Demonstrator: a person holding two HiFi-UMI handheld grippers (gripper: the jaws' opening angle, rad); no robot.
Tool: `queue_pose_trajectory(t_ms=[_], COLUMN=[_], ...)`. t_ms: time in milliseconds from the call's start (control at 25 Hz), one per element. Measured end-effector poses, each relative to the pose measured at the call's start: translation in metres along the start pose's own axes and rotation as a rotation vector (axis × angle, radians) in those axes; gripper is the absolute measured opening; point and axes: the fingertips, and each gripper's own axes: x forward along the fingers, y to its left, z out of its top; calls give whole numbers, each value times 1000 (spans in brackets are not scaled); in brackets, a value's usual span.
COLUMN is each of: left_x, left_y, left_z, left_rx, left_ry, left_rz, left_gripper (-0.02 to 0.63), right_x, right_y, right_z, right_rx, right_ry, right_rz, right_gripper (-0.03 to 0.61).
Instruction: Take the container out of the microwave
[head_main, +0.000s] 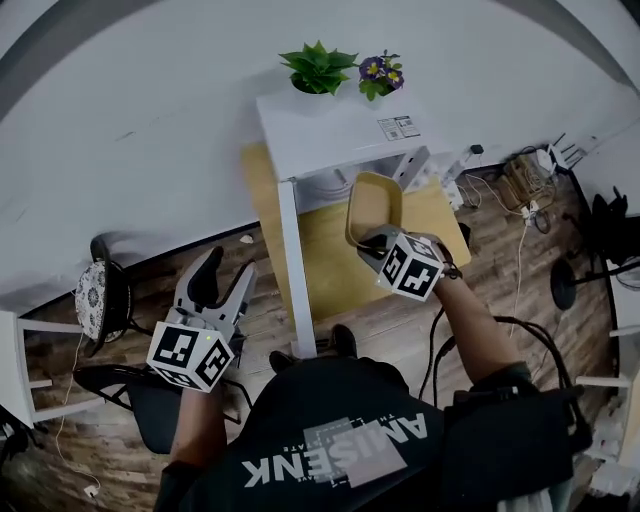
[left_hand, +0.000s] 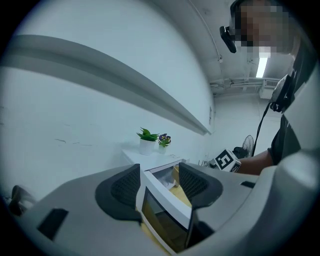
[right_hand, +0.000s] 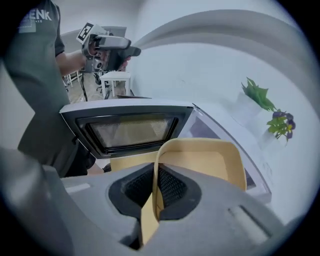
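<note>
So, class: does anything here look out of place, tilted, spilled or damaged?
Nothing looks spilled or damaged. Two things are unsettled: the yellow container hangs in mid-air, pinched by one wall in the right gripper, and the microwave door stands open.

The microwave (head_main: 330, 135) is white, with green leaves (head_main: 318, 68) and purple flowers (head_main: 380, 72) on top. In front of it, the container (right_hand: 200, 160) is pale yellow and the right gripper (right_hand: 154, 192) grey with black textured pads (right_hand: 172, 187).
</note>
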Motion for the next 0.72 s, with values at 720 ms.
queue_pose_trajectory(t_ms=[720], left_x=[23], left_y=[-13], left_z=[33], left_rx=[24], left_ry=[-47], left_rz=[-105], left_gripper=[229], right_x=[-112], right_y=[7], right_z=[38], right_rx=[64], right_ry=[-110], right_rz=[-114], right_gripper=[12])
